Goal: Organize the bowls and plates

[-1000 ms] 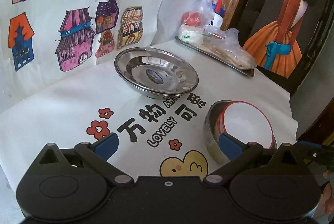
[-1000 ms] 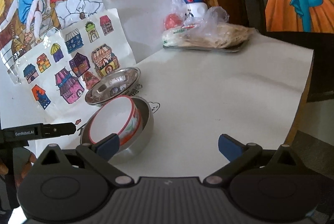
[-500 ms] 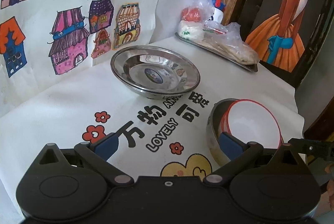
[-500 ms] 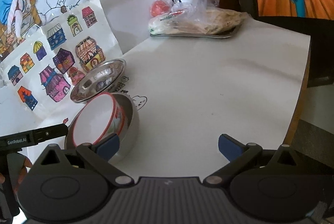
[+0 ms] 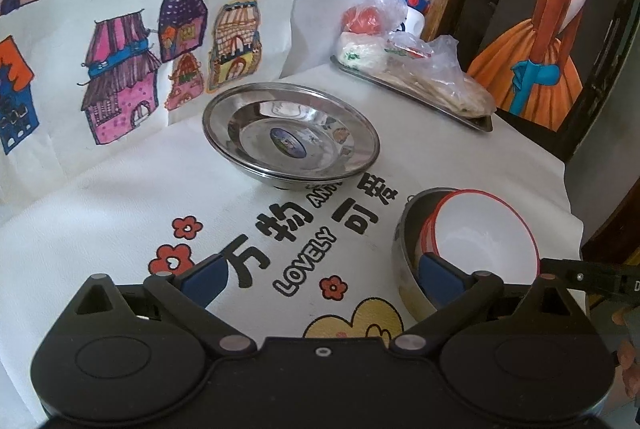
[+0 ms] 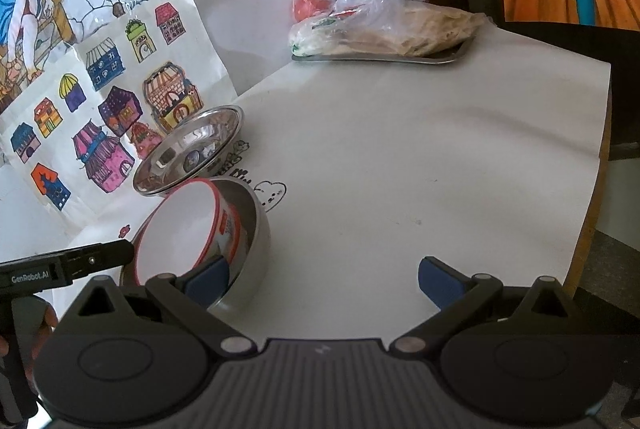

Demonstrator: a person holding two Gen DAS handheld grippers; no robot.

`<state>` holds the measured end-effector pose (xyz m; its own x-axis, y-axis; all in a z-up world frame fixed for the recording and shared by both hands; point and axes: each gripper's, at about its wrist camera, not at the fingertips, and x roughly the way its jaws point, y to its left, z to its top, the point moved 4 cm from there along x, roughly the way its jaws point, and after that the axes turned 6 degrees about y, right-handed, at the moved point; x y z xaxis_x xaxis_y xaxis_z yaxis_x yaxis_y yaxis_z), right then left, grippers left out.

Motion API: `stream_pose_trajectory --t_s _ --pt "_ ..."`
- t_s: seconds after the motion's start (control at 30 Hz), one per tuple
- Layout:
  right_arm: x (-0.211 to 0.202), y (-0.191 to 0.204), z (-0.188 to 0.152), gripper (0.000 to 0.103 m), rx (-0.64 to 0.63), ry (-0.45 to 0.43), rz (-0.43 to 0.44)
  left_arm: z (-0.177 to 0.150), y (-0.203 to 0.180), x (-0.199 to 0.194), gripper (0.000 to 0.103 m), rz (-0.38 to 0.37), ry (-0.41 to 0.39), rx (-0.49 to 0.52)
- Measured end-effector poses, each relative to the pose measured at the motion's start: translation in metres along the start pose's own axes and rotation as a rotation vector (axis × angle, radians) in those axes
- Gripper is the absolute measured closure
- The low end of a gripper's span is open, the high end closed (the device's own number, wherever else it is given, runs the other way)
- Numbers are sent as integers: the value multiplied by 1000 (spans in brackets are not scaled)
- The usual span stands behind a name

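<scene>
A stack of steel plates (image 5: 290,141) sits near the back of the white tablecloth; it also shows in the right wrist view (image 6: 188,153). A white bowl with a red rim (image 5: 480,233) lies tilted inside a steel bowl (image 5: 404,249) at the front right; both show in the right wrist view, the white bowl (image 6: 180,229) inside the steel bowl (image 6: 256,229). My left gripper (image 5: 322,275) is open and empty, its right fingertip just in front of the bowls. My right gripper (image 6: 322,275) is open and empty, its left fingertip by the steel bowl.
A steel tray (image 5: 416,89) with bagged food, a red item and a bottle stands at the back right; it also shows in the right wrist view (image 6: 380,57). Children's drawings (image 5: 120,29) lean on the wall behind. The table edge (image 6: 596,189) runs along the right.
Both grippers have shifted a little closer to the nested bowls. The plates and bowls have not moved. Both grippers stay open.
</scene>
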<state>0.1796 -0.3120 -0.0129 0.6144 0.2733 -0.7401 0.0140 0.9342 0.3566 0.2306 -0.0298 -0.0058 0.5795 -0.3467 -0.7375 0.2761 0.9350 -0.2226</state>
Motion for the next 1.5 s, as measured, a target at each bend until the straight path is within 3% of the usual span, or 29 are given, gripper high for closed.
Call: stream_pose_trajectory --t_s 0.3,0.5,0.9,1.0,1.17,1.37,1.5 --pt "3 5 0 2 -16 15 -12 -1 -8 6 13 -14 28 21" --pt "2 6 1 12 -12 6 3 0 -12 5 21 -11 25 24" --pt "0 7 -1 27 32 5 49 2 -19 4 49 -56 33 20" --pt "-1 7 -2 36 62 8 80 2 -20 5 56 -73 38 6" --pt "-4 12 -1 62 78 11 122 3 -25 5 71 -89 39 4" --pt "-5 16 -2 74 97 8 145 4 -26 5 73 -91 49 -12" --pt "-5 17 -4 75 119 5 146 4 -25 5 74 -88 50 -39"
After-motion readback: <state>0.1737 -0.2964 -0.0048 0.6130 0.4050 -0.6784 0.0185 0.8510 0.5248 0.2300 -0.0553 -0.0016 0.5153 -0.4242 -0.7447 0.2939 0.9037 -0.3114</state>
